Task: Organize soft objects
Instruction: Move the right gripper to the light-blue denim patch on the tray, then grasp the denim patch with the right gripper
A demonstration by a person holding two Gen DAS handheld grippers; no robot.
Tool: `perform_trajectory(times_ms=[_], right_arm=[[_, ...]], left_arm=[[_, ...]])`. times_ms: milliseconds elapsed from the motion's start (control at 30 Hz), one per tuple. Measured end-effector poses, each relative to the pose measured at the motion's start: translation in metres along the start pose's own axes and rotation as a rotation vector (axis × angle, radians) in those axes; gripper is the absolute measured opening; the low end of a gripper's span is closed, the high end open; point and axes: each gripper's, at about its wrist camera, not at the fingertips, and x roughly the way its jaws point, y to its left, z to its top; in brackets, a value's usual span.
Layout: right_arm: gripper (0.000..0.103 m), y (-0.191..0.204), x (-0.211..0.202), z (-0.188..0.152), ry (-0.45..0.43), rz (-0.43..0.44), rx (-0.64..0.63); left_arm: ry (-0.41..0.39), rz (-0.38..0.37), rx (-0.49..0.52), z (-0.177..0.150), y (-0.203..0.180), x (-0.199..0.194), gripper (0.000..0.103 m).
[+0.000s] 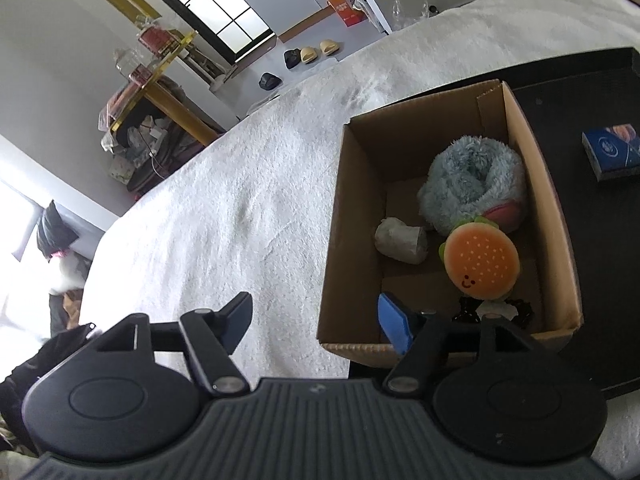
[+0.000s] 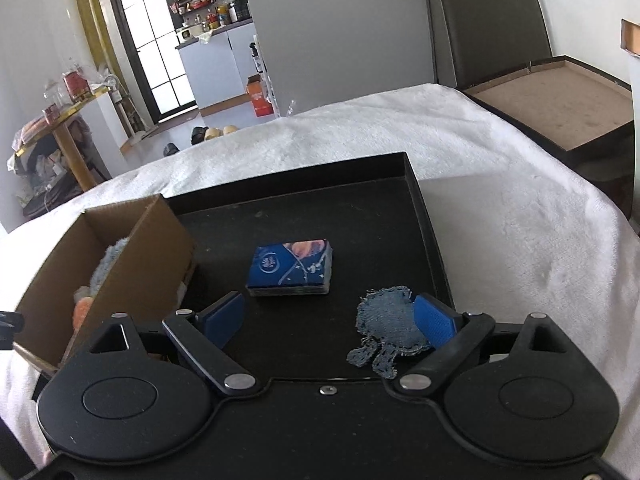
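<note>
A cardboard box [image 1: 532, 184] is seen at the left edge of a black tray [image 2: 420, 216], which lies on a white fluffy blanket [image 1: 240, 200]; 4 soft things are held inside the box: a blue fluffy toy [image 1: 468, 184], a burger plush [image 1: 480, 260] just in front of it, a grey roll of cloth [image 1: 400, 240] to the left, and a dark lacy piece [image 1: 520, 312] near the front wall, only partly seen. The left gripper [image 1: 316, 320] is spread wide and empty, with 1 finger over the blanket and the other above the box's front corner. The right gripper [image 2: 332, 320] is likewise spread wide, with nothing clasped; a blue tissue pack [image 2: 290, 268] is seen on the tray ahead of it, and a denim patch [image 2: 384, 324] lies flat on the tray, just beside the right finger.
</note>
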Motion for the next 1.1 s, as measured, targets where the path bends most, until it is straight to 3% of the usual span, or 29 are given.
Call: perform_trajectory(times_ms=[567,667,800,900,1100], right_arm=[[0.08,-0.008,0.057,-0.015,0.097,-0.125,-0.048],[0.068,-0.008,0.061,-0.018,0.106,-0.156,-0.069],[0.04,-0.01,0.061,-0.019,0.095,-0.216,-0.092],[0.029,-0.016,0.057,-0.018,0.09,-0.222,-0.071],[0.02,-0.022,0.04,-0.011,0.079,-0.149,-0.016]], left_arm=[[0.033,0.047,0.084,0.01,-0.026,0.005,0.069],[0.036,0.049,0.084,0.01,-0.026,0.005,0.069],[0.034,0.049,0.082,0.011,-0.026,0.005,0.069],[0.028,0.046,0.075,0.01,-0.024,0.003,0.069],[0.013,0.025,0.036,0.008,-0.015,-0.001,0.069]])
